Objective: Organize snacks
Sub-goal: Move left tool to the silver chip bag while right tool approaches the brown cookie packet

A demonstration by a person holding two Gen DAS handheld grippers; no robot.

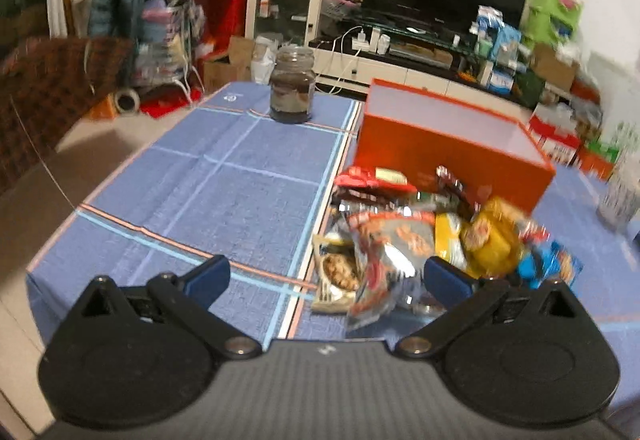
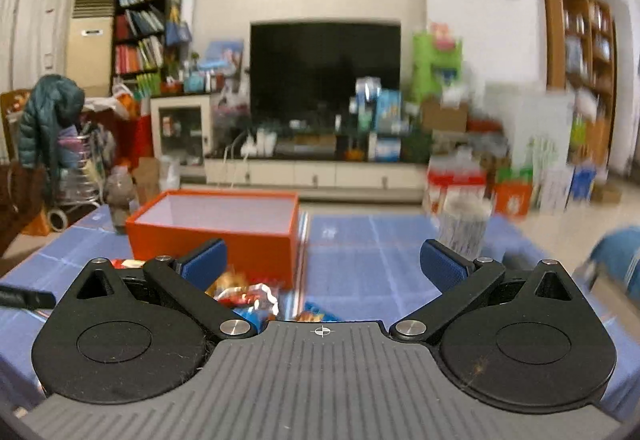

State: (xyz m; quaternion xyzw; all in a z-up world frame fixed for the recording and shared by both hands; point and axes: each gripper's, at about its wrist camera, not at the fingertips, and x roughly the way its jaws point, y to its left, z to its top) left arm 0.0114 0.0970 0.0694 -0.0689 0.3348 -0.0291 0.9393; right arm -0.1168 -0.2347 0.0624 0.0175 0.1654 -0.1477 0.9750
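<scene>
Both tools are up over the desk and neither has anything in it. The left tool has its blue pads spread wide, nothing between them but blue cloth and, further off, the near edge of the snack pile. The right tool is just as wide, pads apart and bare, looking out over the room with the snacks low down under its left finger.

Moving outward: the pile sits in a loose heap on the tablecloth, a red-and-silver foil pack in front, a yellow bag to its right, a blue one beyond that, a cookie pack at the left edge, red wrappers at the back. The shots are blurred, so I can't count them or read a label. Right behind the heap, just about touching it, stands the orange box, lid off, pale inside, and from the right wrist view what I can see of the interior looks empty, though its floor is out of sight.

Further out, a dark-filled glass jar stands well apart at the far left of the desk, and a patterned cup off to the right.

So my read: hardly anything is done. The snacks all appear to be outside the box, none gripped. Everything is left to do, picking packs one by one and getting them into that box.
</scene>
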